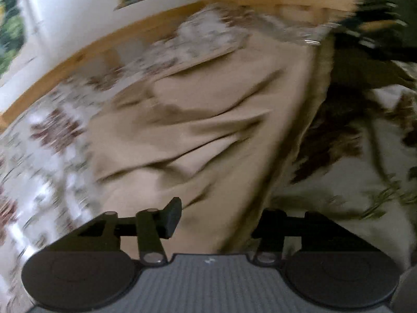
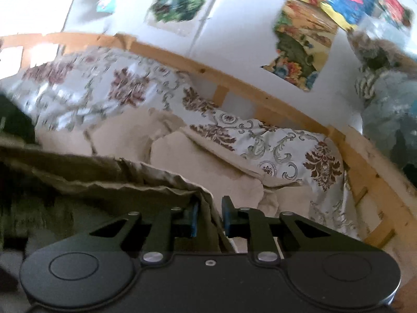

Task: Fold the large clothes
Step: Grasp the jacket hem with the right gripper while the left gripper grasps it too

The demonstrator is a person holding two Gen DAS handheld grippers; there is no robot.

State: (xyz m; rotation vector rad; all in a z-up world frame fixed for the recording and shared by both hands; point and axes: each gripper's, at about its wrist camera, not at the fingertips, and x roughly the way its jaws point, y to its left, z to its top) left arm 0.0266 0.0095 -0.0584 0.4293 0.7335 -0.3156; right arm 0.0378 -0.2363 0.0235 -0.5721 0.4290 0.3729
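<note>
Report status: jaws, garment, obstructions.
Right gripper jaws shut on olive fabric edge. Left gripper jaws around tan garment, grip unclear. Patterned bedding beneath; nothing blocking.

Left view: I get motion blur over the bedspread (image 1: 49, 140); garment (image 1: 198, 120) hides the right finger. Right view: wall pictures (image 2: 299, 44) blurred; my garment cut off at left edge.

Soft daylight throughout, brightest on the white wall (image 2: 242, 39). Heavy motion smear across the left wrist view, tan cloth (image 1: 198, 120) and flowered bedspread (image 1: 52, 140) streaked. Sharper on the right, blurring leftward. Deep shadow under the lifted fabric. Fisheye bending the wooden frame (image 2: 260, 91), black corners.
</note>
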